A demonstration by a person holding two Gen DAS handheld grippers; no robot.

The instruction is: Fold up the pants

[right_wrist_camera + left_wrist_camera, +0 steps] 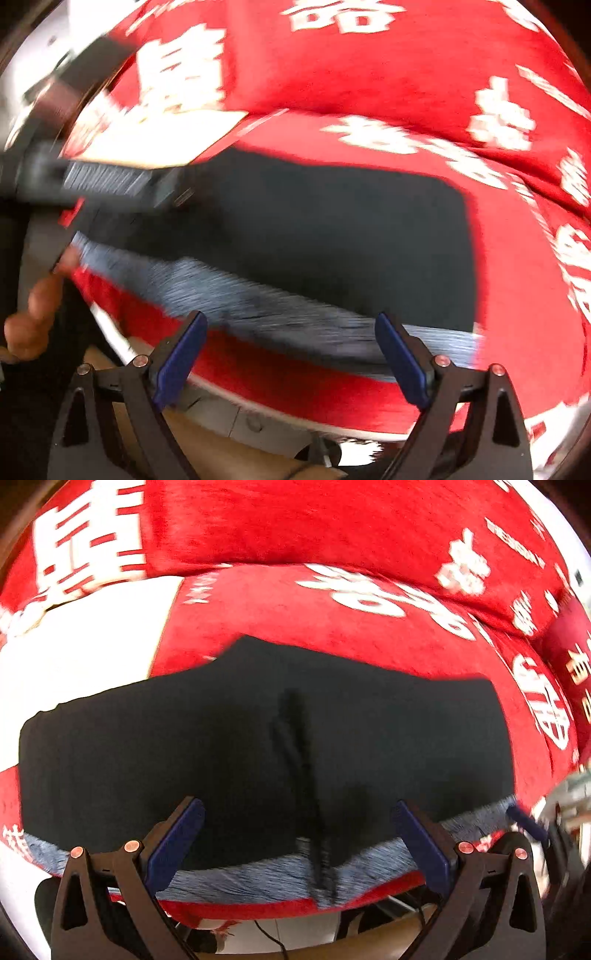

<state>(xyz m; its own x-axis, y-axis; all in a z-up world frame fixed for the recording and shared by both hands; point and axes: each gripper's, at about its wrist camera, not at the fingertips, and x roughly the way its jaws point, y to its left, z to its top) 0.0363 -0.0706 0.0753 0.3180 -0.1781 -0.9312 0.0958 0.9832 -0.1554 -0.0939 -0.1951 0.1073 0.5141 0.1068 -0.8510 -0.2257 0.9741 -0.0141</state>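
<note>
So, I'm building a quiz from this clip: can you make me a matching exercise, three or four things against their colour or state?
Things:
1. pants
2. waistband
3. cloth under the pants
4. left gripper

Colour or state:
A. red with white characters
B. open, holding nothing
C. black, lying flat
D. grey-blue strip along the near edge

Pairs: 1-C, 2-D, 3-A, 4-B
</note>
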